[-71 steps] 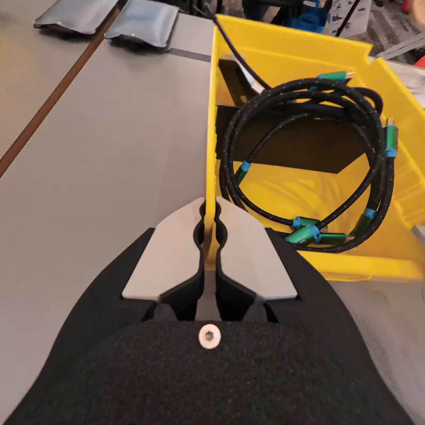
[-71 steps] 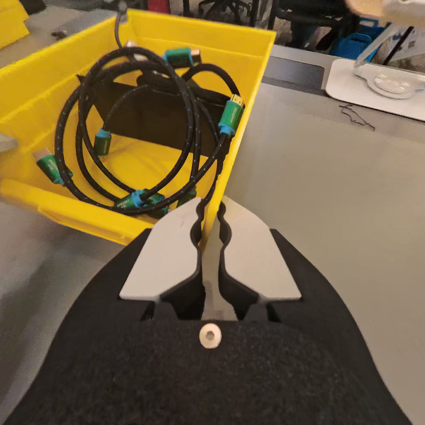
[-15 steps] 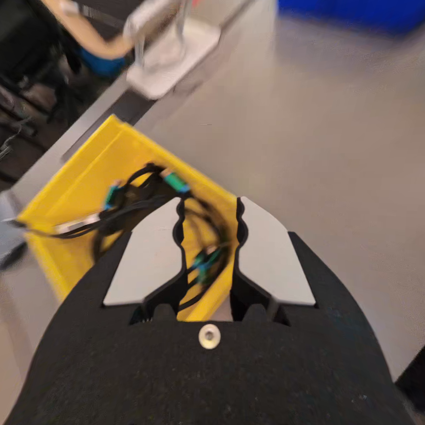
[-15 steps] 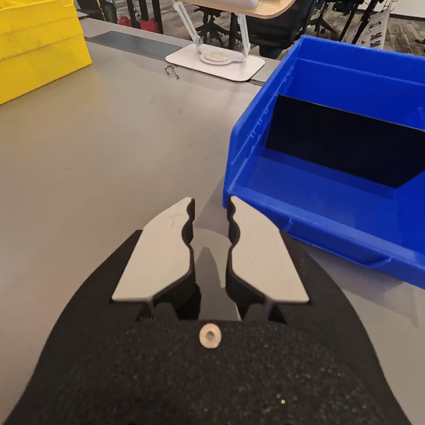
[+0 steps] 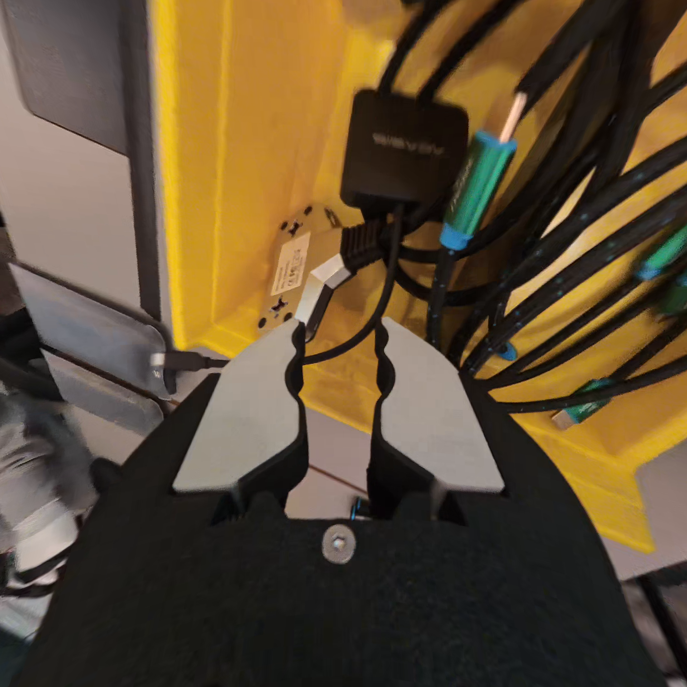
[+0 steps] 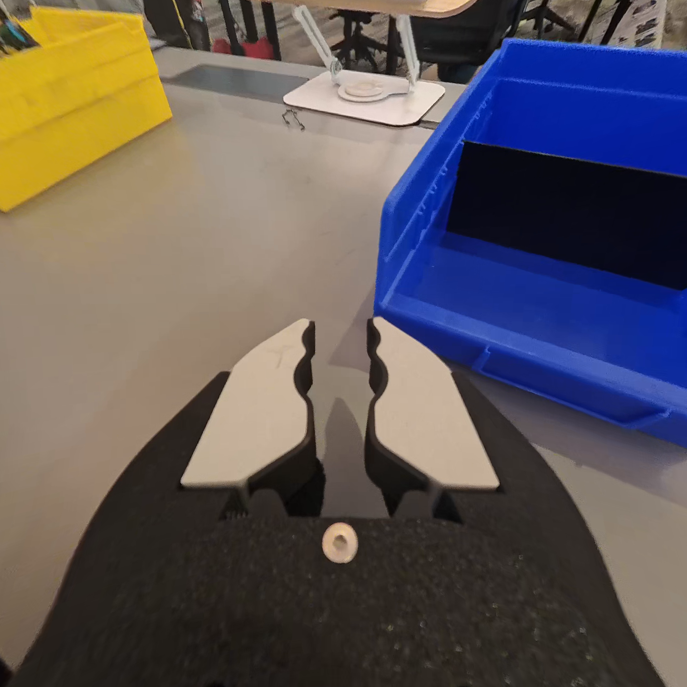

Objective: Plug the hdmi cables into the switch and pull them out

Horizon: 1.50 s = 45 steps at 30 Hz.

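In the left wrist view, the yellow bin (image 5: pixel 230 186) fills the frame, seen from close up. In it lie a black square box (image 5: pixel 405 148), a small metal box with a white label (image 5: pixel 293 267) with a black plug (image 5: pixel 362 241) in its end, and several black braided HDMI cables (image 5: pixel 580 241) with green connectors (image 5: pixel 477 186). My left gripper (image 5: pixel 338 329) is open over the bin's near corner, and a thin black cable (image 5: pixel 357 342) crosses between its tips without being gripped. My right gripper (image 6: pixel 340 327) is open and empty above the grey table (image 6: pixel 186 279).
A blue bin (image 6: pixel 539 297) with a black divider stands just right of my right gripper. The yellow bin's outer wall (image 6: pixel 74 111) shows at the far left. A white stand base (image 6: pixel 364 96) sits at the table's back edge. Grey pouches (image 5: pixel 93 334) lie left of the yellow bin. There is about 60 cm between the tips of the two grippers.
Both grippers have let go of the yellow bin's walls and opened. My left gripper has swung in close over the bin's contents. My right gripper has moved over by the blue bin.
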Each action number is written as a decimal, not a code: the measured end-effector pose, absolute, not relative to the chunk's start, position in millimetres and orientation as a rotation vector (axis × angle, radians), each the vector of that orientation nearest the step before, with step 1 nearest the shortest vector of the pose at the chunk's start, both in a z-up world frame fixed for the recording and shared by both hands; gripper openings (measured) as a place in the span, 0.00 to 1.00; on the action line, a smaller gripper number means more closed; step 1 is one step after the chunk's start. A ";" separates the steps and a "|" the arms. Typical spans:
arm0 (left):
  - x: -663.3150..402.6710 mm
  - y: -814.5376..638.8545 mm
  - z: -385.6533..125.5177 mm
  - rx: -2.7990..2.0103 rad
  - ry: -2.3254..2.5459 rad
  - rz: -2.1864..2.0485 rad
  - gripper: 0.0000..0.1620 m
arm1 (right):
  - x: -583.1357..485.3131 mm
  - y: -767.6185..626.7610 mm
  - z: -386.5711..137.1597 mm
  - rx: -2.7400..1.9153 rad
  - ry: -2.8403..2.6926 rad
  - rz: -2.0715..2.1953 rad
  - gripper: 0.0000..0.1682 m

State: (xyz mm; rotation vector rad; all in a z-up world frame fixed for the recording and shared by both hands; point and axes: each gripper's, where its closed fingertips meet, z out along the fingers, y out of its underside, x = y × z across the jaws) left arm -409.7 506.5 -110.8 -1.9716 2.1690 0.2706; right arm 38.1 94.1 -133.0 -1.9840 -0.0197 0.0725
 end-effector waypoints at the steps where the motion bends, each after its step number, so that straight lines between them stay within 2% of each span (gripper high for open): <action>1: -412.3 504.7 -117.5 -1.978 2.202 0.296 0.19 | 38.1 94.6 -131.8 -1.975 -0.007 0.098 0.15; 7: -415.2 501.0 -129.9 -1.995 2.265 0.323 0.08 | 38.0 96.7 -135.2 -1.983 0.019 0.167 0.15; 11: -410.3 506.6 -103.0 -1.985 2.161 0.340 0.02 | 35.2 96.0 -134.2 -1.982 0.011 0.167 0.14; 23: -342.7 442.6 24.9 -1.890 1.809 -0.057 0.02 | 14.0 88.0 -122.2 -1.965 -0.105 0.120 0.12; 27: -297.3 370.5 49.0 -1.726 1.788 -0.409 0.02 | -10.8 90.2 -115.2 -1.919 -0.215 0.161 0.17; 30: -261.3 312.3 60.4 -1.602 1.737 -0.737 0.02 | -33.1 104.9 -86.8 -1.766 -0.350 0.186 0.21; 32: -239.2 280.1 63.0 -1.557 1.686 -0.907 0.02 | -50.1 114.7 -64.1 -1.647 -0.449 0.223 0.23; 34: -220.3 250.2 54.1 -1.582 1.687 -1.014 0.02 | -62.8 128.5 -50.5 -1.642 -0.479 0.261 0.30; 39: -189.3 202.3 9.0 -1.597 1.880 -0.786 0.02 | -107.0 145.0 -4.3 -1.596 -0.667 0.258 0.25; 42: -176.0 180.4 -13.4 -1.595 2.012 -0.668 0.02 | -135.3 151.1 -14.9 -1.702 -0.814 0.256 0.27; 45: -164.8 162.1 -24.9 -1.577 2.081 -0.626 0.02 | -147.6 163.9 -26.8 -1.747 -0.848 0.208 0.23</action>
